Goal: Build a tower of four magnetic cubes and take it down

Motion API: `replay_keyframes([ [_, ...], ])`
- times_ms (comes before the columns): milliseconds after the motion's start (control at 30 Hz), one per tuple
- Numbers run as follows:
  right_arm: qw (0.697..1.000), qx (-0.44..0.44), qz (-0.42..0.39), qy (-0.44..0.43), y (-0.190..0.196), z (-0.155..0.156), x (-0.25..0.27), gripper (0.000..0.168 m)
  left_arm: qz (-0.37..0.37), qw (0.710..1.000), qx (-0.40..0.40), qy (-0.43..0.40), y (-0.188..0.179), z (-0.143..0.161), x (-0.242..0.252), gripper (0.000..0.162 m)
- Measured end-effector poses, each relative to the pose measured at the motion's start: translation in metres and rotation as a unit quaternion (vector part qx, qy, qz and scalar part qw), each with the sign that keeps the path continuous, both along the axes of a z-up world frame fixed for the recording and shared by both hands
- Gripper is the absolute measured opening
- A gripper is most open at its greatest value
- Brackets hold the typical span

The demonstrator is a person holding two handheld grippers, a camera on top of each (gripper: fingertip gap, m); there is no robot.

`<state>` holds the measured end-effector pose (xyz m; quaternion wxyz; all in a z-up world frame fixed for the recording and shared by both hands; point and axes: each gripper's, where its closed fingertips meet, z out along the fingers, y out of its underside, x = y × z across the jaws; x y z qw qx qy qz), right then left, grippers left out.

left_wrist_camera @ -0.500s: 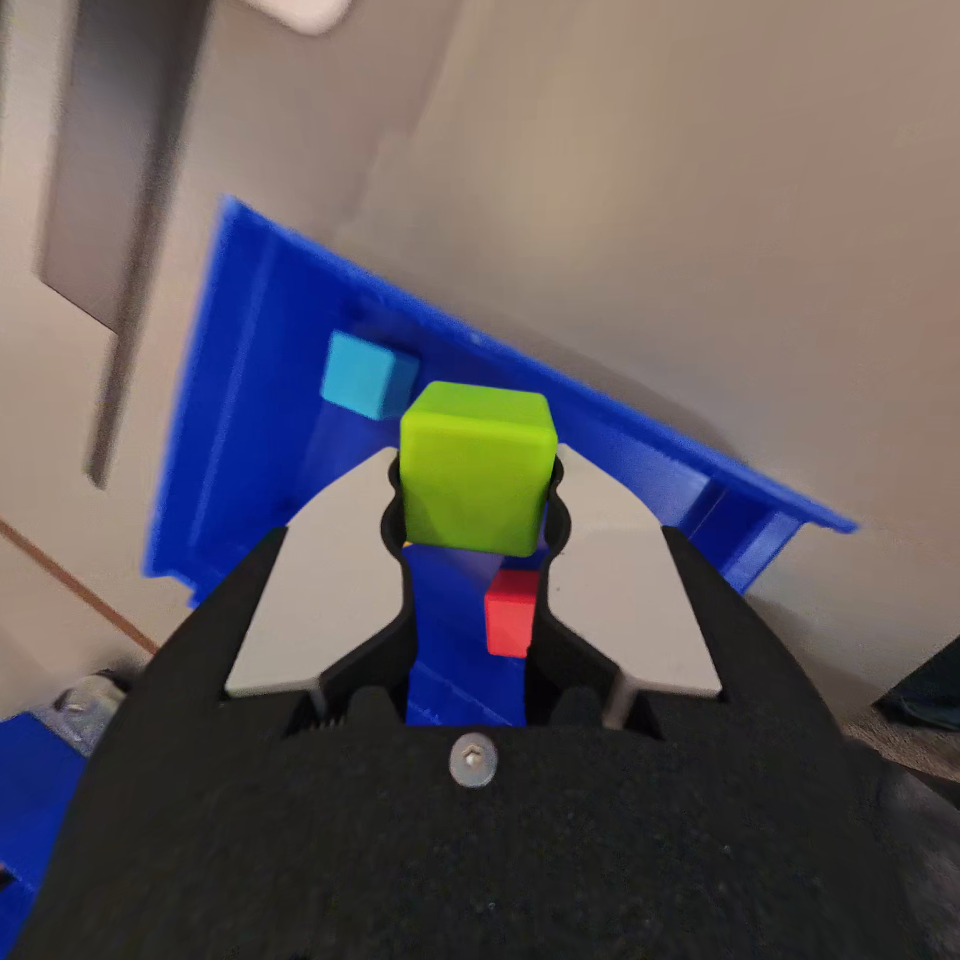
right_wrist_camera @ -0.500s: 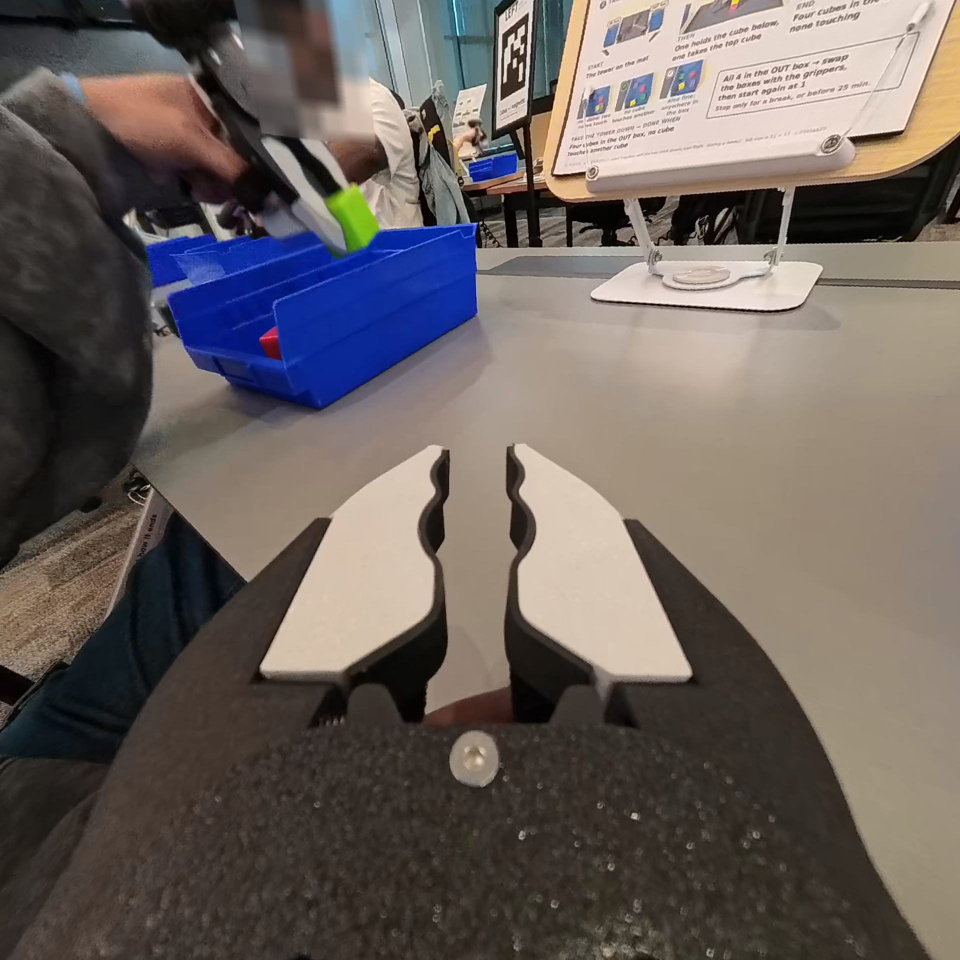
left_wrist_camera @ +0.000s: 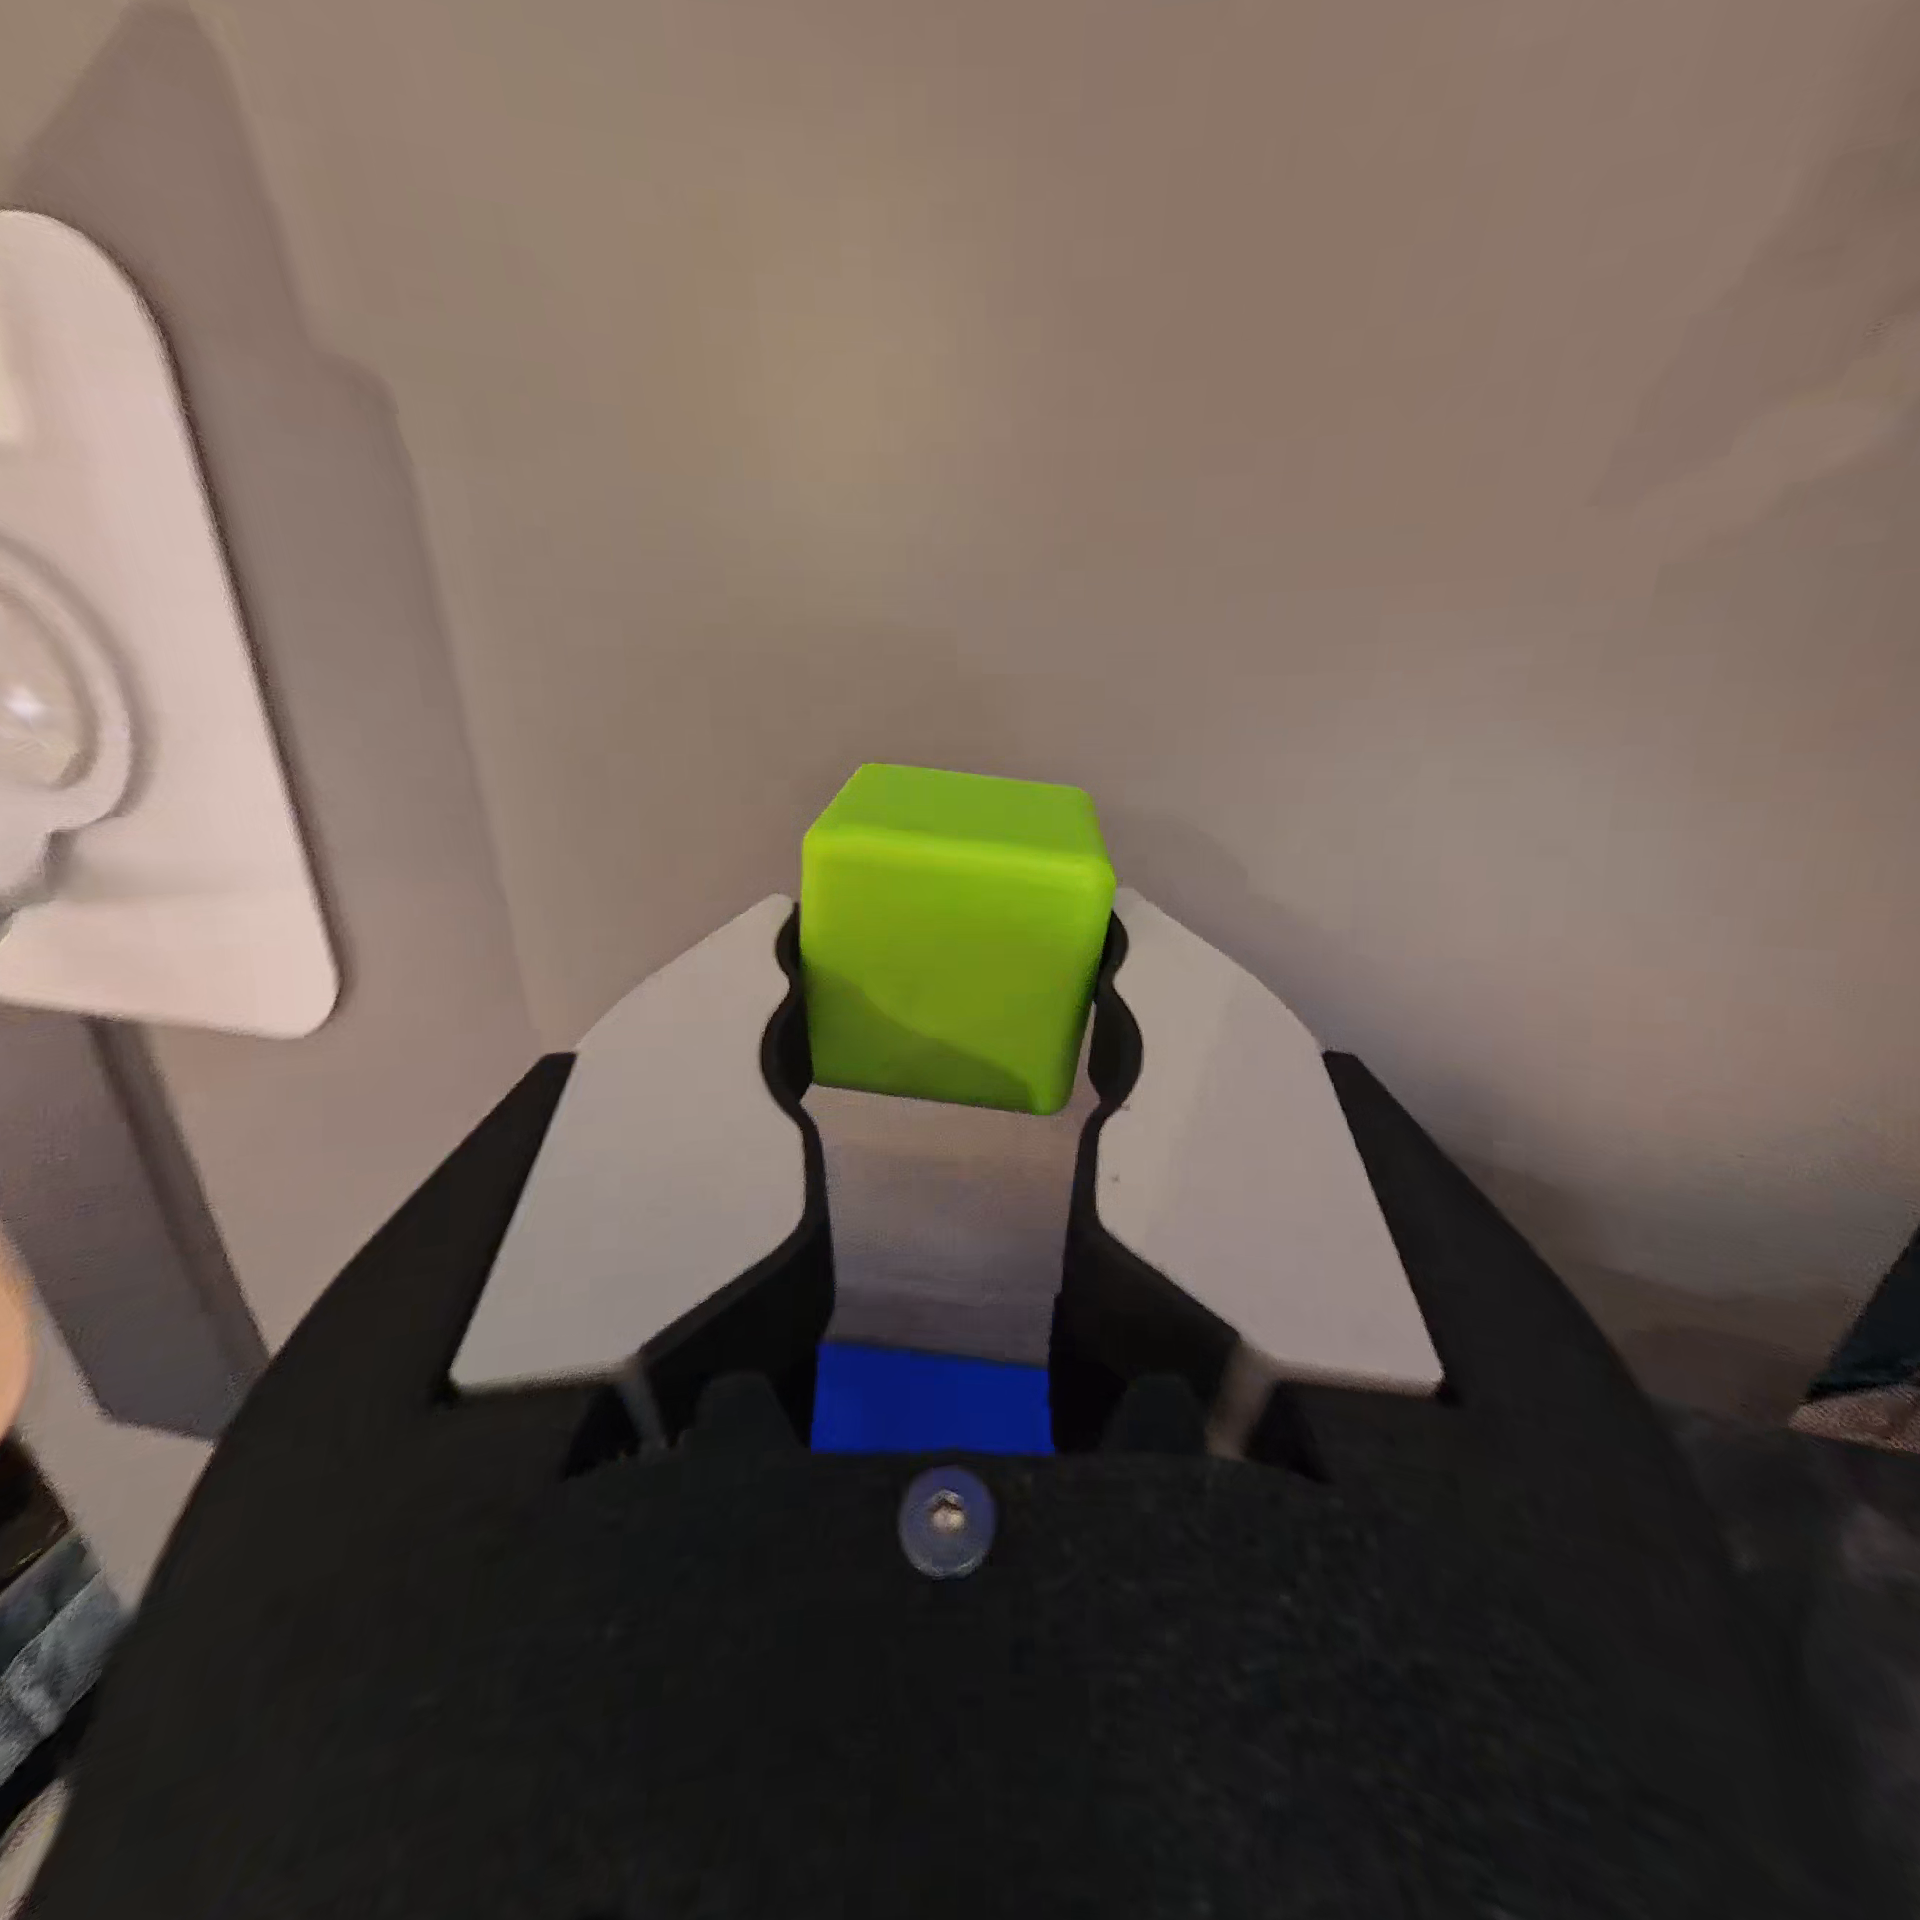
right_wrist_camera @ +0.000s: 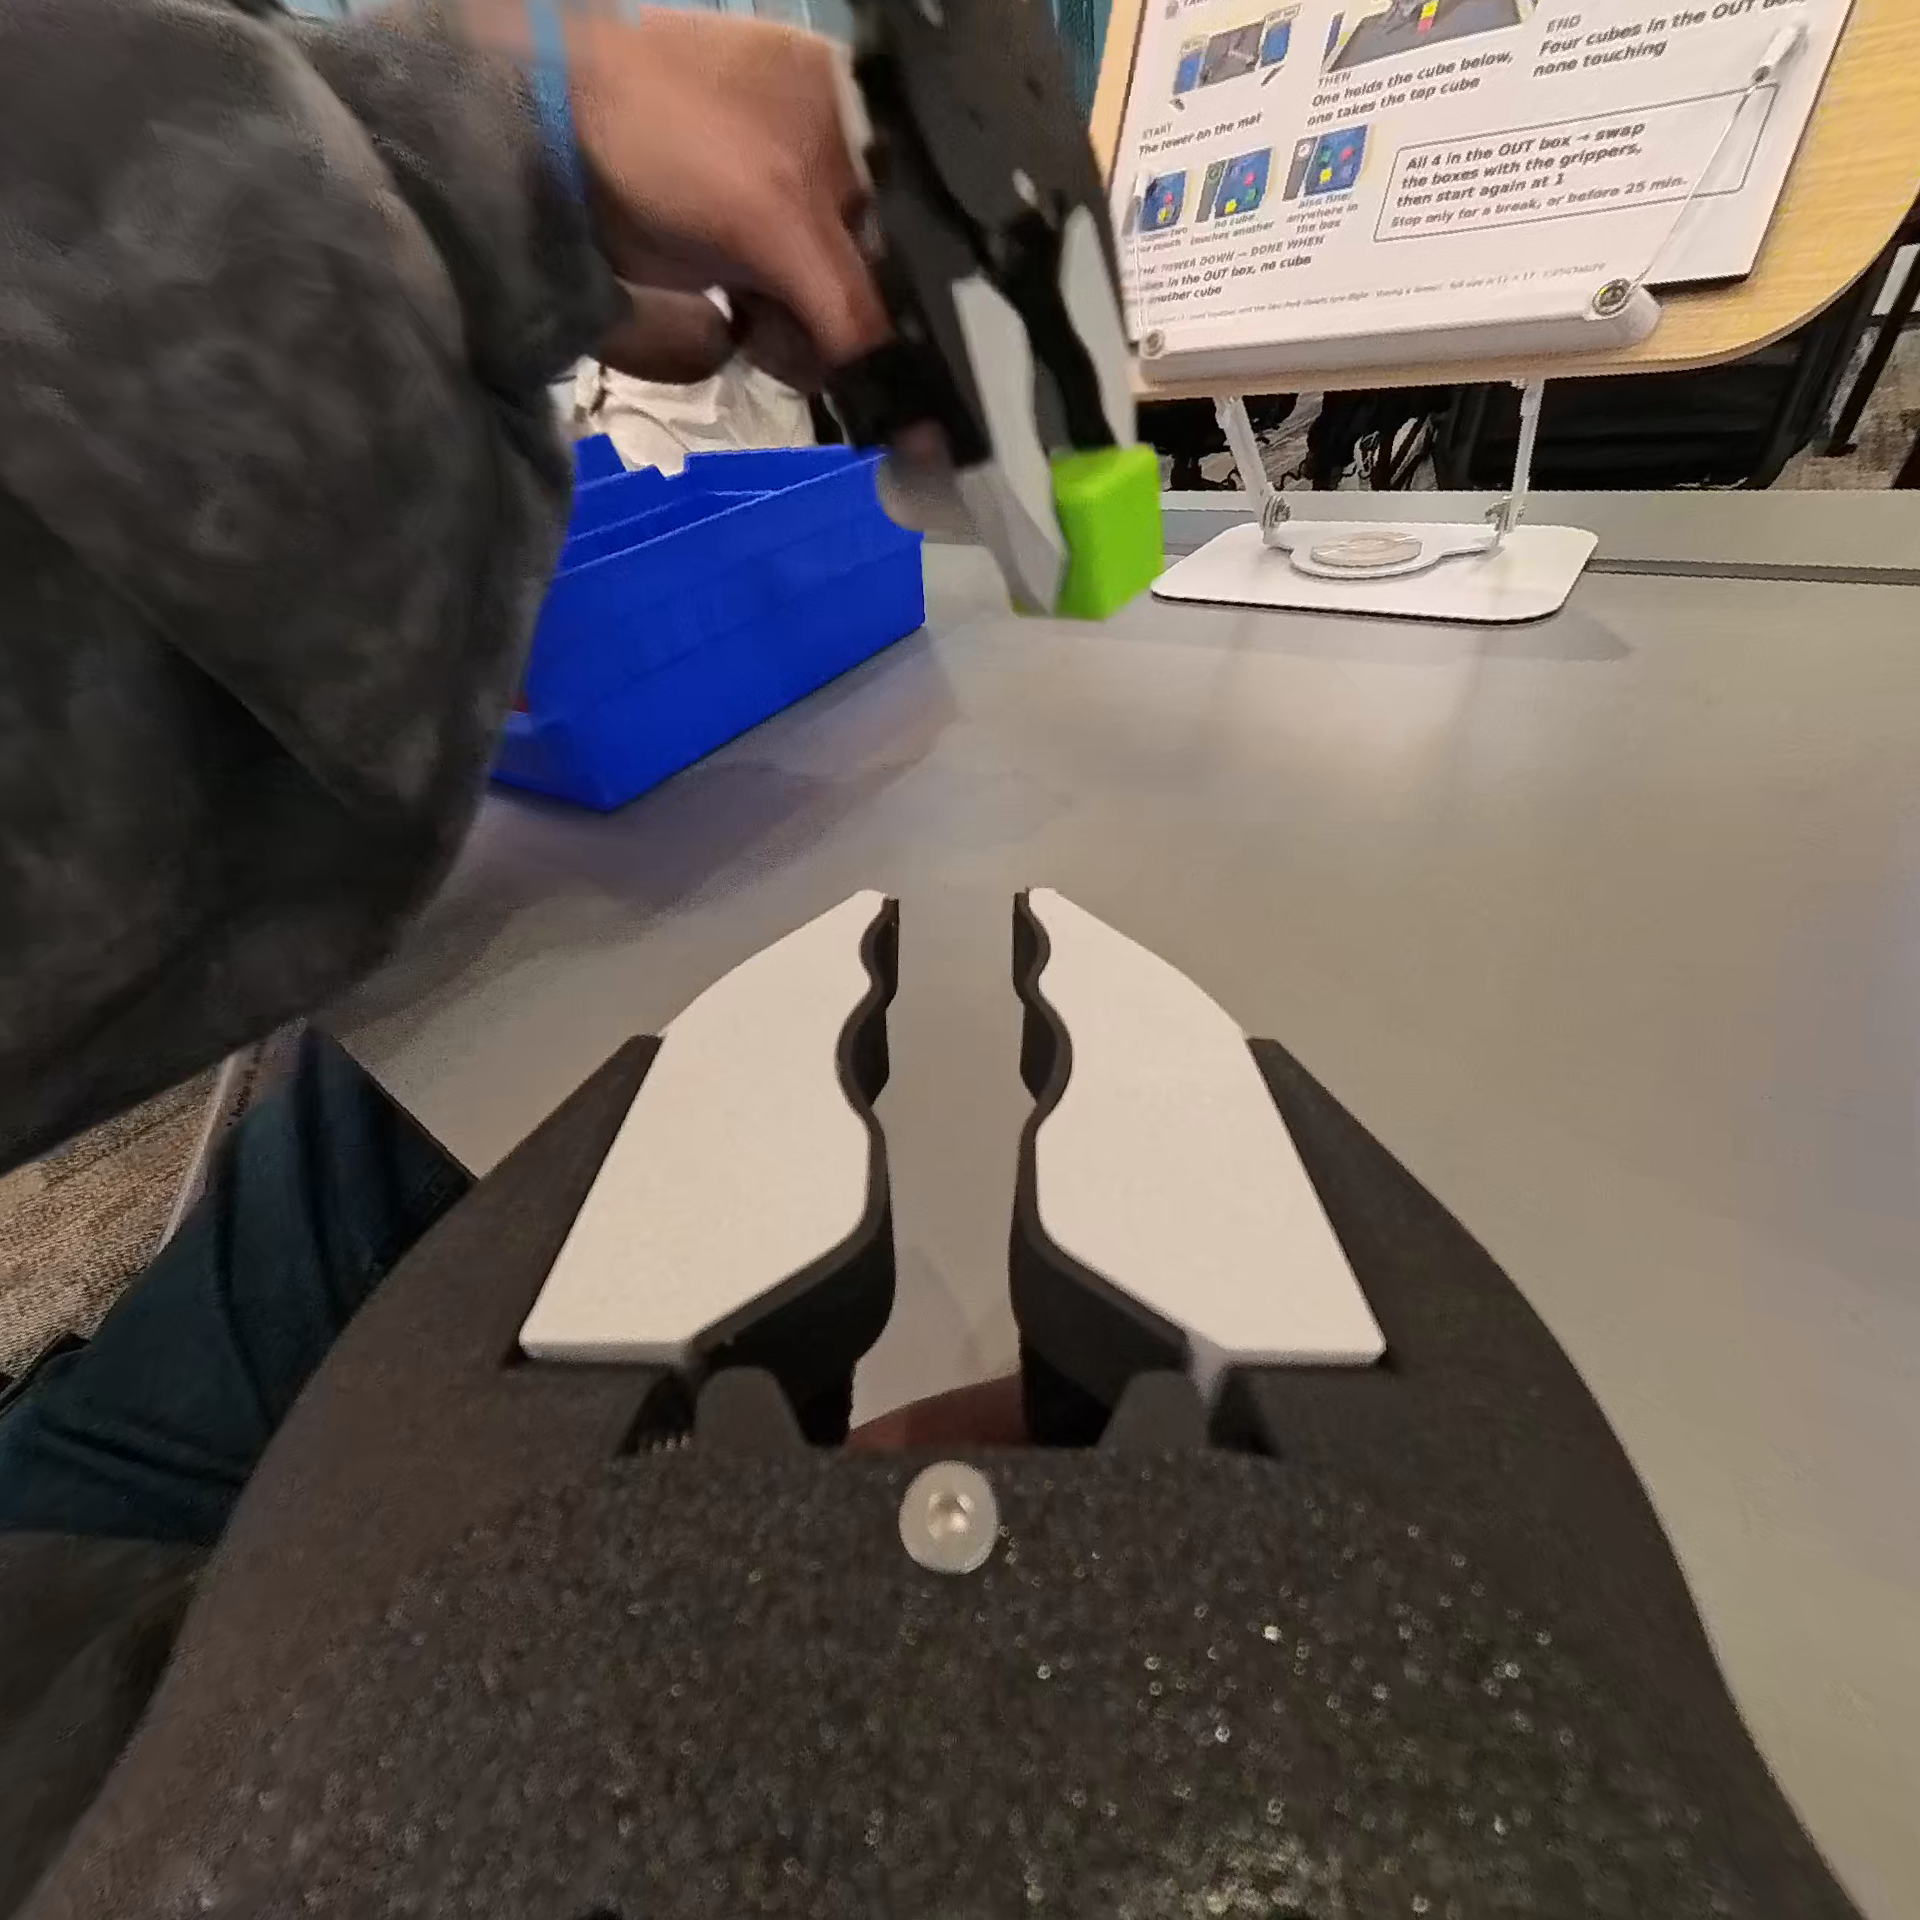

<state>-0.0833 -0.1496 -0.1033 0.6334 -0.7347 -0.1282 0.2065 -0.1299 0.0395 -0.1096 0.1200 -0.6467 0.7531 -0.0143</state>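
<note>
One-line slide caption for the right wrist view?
Right gripper waits open and empty over the grey table while the left gripper carries a green cube beside the blue bin.

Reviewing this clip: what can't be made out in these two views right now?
- Whether the green cube touches the table: right wrist view, motion blur; left wrist view looks from above.
- Inside of the blue bin: right wrist view, its wall and a sleeve hide it; left wrist view shows only a sliver.
- Other cubes: unseen.
</note>
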Motion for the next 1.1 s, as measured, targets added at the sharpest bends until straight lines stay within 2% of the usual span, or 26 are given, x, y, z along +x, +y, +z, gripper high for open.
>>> replay_keyframes([
  [133,1.000,-0.002,0.000,0.003,0.000,0.000,0.002,0.021,0.003,0.999,-0.035,0.026,0.014,-0.034,0.031,0.051],
  [333,1.000,-0.005,0.003,0.005,0.000,-0.001,0.002,0.021,0.006,0.998,-0.043,0.054,0.027,-0.060,0.045,0.051],
  [867,1.000,-0.008,0.007,0.001,-0.001,-0.002,-0.002,0.021,0.007,0.996,-0.044,0.080,0.023,-0.078,0.041,0.051],
  [1100,1.000,-0.008,0.008,0.000,-0.001,-0.003,-0.001,0.021,0.029,0.995,-0.043,0.079,0.022,-0.073,0.032,0.050],
])
